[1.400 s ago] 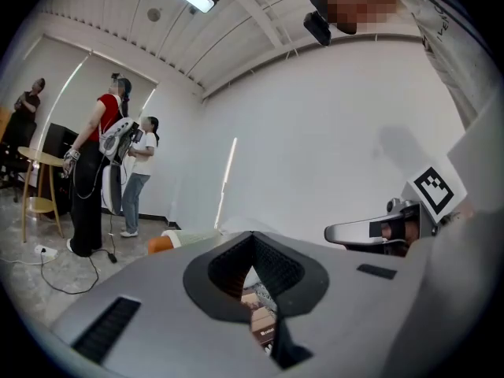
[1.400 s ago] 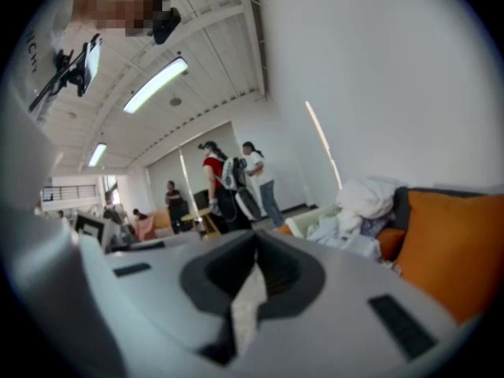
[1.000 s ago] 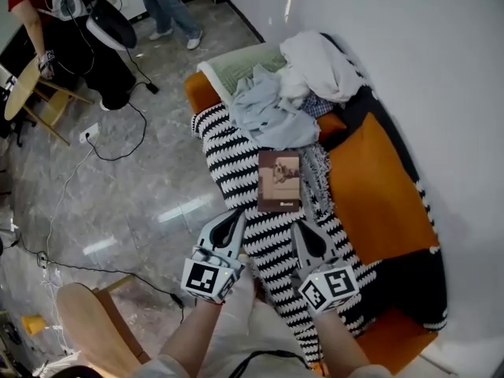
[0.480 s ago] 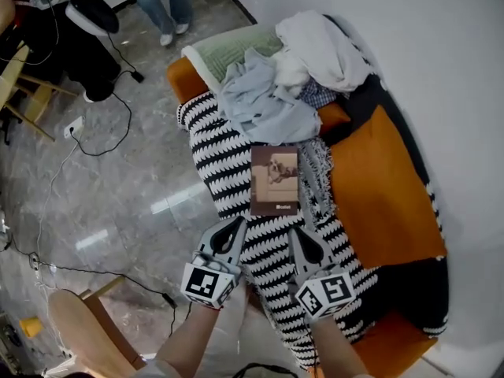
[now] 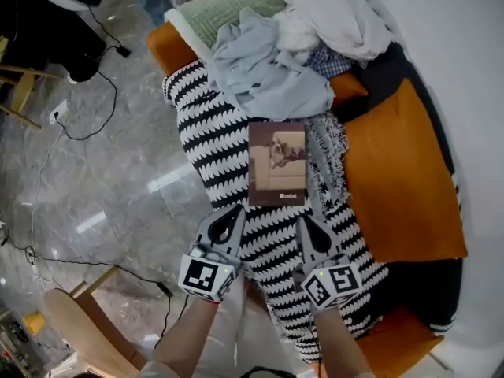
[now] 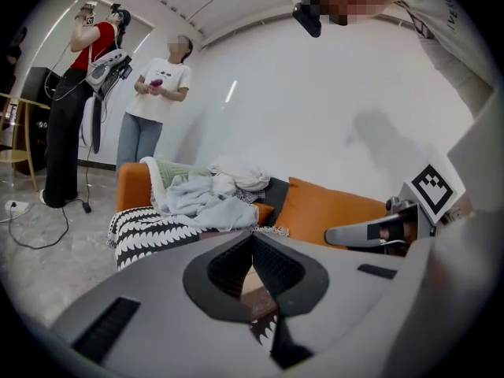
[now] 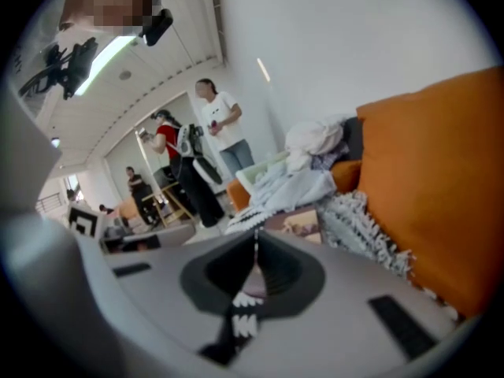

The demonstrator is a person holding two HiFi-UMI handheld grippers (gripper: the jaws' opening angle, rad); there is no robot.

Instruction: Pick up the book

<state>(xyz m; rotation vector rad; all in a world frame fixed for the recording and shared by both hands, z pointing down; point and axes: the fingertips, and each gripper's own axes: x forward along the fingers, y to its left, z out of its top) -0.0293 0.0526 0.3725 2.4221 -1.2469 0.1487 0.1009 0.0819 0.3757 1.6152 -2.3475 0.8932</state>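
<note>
lying on the striped blanket [image 5: 197, 124], the book [image 5: 276, 164] bears unreadable white print; left gripper [image 5: 235, 209] and right gripper [image 5: 303, 221] closed, empty.

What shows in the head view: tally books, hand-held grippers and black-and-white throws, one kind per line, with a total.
Book: 1
Hand-held grippers: 2 (left hand-held gripper, right hand-held gripper)
Black-and-white throw: 1
Total: 4

Brown book [image 5: 276, 164], black-and-white zigzag blanket [image 5: 206, 136]
</note>
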